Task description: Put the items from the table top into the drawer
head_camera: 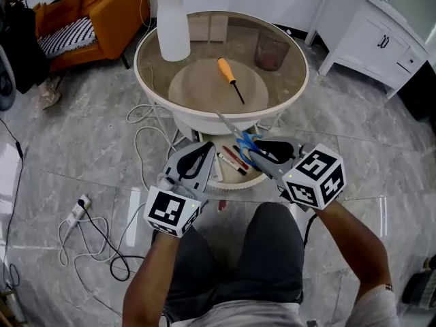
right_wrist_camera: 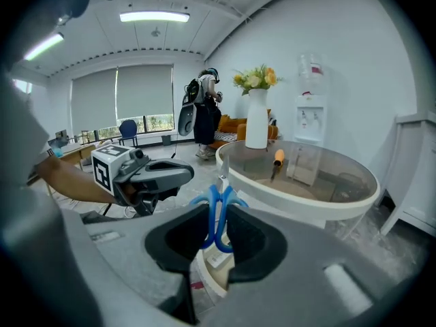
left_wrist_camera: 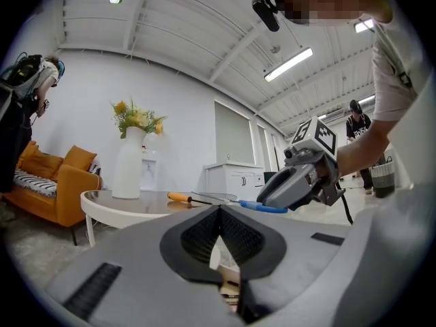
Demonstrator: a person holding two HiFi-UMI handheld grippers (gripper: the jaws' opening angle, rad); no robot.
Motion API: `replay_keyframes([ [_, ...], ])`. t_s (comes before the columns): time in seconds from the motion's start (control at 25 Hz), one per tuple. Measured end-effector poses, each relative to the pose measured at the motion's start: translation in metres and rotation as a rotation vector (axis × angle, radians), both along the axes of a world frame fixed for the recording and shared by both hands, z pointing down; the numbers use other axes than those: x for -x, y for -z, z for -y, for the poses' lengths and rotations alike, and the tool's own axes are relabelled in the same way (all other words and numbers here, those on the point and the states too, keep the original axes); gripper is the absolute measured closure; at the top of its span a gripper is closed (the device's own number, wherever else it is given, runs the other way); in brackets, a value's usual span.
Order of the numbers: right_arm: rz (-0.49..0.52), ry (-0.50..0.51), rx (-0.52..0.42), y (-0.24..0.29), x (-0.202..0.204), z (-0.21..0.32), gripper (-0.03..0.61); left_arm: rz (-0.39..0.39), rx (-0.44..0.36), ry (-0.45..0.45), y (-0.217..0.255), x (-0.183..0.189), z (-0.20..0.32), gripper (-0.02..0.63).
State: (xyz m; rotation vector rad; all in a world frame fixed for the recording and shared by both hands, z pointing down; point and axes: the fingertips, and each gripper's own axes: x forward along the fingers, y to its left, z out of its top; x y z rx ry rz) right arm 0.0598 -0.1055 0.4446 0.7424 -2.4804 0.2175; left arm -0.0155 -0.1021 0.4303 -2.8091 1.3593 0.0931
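Blue-handled scissors [head_camera: 245,142] are held by the handles in my right gripper [head_camera: 255,152], blades pointing up toward the round glass table [head_camera: 300,80]. In the right gripper view the scissors [right_wrist_camera: 219,210] stand upright between the pads. They hang over the open drawer [head_camera: 235,182] under the table, which holds markers. My left gripper [head_camera: 203,150] sits at the drawer's left side with its jaws closed and nothing visible between them. It also shows as the left gripper [right_wrist_camera: 146,176] in the right gripper view. An orange-handled screwdriver [head_camera: 228,73] lies on the table top.
A white vase [head_camera: 173,26] with flowers and a brownish cup [head_camera: 272,51] stand on the table. An orange sofa [head_camera: 88,12] is at the back left and a white cabinet [head_camera: 368,33] at the back right. A power strip with cables [head_camera: 78,213] lies on the floor.
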Motion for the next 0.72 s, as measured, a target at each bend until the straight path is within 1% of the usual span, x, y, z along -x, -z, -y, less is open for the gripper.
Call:
replay_keyframes([
  [0.36,-0.024,0.021,0.028,-0.052,-0.008,-0.009,0.495,0.0,0.03,0.025,-0.031,0.004,0.002,0.614],
  [0.48,-0.041,0.012,0.039,-0.075,-0.012,-0.001,0.495,0.005,0.044,0.028,-0.043,0.004,0.008,0.614],
  [0.72,-0.097,-0.018,0.029,-0.13,-0.022,0.02,0.495,0.024,0.057,0.017,-0.071,0.003,0.021,0.614],
])
